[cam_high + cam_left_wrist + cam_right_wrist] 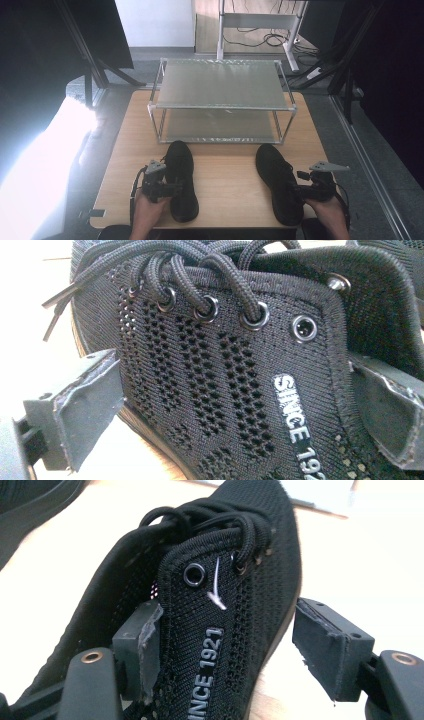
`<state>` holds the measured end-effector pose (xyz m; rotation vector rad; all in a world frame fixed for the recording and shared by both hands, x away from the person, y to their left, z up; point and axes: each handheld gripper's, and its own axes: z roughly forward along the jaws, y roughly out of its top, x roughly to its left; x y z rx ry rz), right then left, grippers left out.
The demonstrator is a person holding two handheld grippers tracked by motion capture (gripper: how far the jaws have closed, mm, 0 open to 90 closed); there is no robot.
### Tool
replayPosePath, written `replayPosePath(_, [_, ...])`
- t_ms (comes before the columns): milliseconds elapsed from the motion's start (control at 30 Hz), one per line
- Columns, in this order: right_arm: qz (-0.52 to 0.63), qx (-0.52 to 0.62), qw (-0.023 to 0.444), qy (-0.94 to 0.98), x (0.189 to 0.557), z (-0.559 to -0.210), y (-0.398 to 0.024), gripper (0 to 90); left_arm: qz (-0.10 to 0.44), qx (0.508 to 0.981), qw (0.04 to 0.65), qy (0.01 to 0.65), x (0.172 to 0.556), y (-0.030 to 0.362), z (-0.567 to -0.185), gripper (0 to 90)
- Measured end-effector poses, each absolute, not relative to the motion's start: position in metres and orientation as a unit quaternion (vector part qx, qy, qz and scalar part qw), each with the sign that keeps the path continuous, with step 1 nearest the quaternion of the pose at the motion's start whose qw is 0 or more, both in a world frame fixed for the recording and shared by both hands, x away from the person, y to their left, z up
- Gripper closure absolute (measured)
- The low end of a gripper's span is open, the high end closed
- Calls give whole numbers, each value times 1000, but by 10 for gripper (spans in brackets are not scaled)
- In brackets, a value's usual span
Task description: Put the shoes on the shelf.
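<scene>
Black knit shoes are being gripped near the table's (pixel 225 180) front edge, one by each gripper. The left shoe (pixel 180 180) is being straddled at its side wall by the left gripper (pixel 161 186), whose jaws are standing apart, one outside the sole and one inside the collar, neither visibly pressing. The right shoe (pixel 277 182) is being straddled the same way by the right gripper (pixel 304 190): one jaw is lying against the inside of the collar, the other is standing clear of the outer side, so no clamp is being made yet. Both shoes are being kept flat on their soles, long axes running front to back, heels towards the person and toes towards the two-shelf rack (pixel 222 100) at the far edge, the right one angled slightly left. By judgement, grasping is under way; lifting and placing both shoes on the bare shelves are being left to do.
</scene>
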<state>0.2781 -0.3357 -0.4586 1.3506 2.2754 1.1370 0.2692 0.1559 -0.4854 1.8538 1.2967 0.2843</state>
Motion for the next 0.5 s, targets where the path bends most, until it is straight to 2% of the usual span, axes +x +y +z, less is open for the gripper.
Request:
replayPosePath(167, [391,463,116,787,284,-465,-331,367,121,740,412,517,272,152,-486,32])
replayPosePath(300, [387,464,114,789,291,-471,-328,372,140,748,386,522,277,146,-485,55])
replayPosePath(400, [381,464,115,792,295,-473,-326,381,157,753,364,526,279,141,-484,95])
replayPosePath(500, [373,470,119,792,296,-474,-325,443,172,757,342,530,277,138,-483,158])
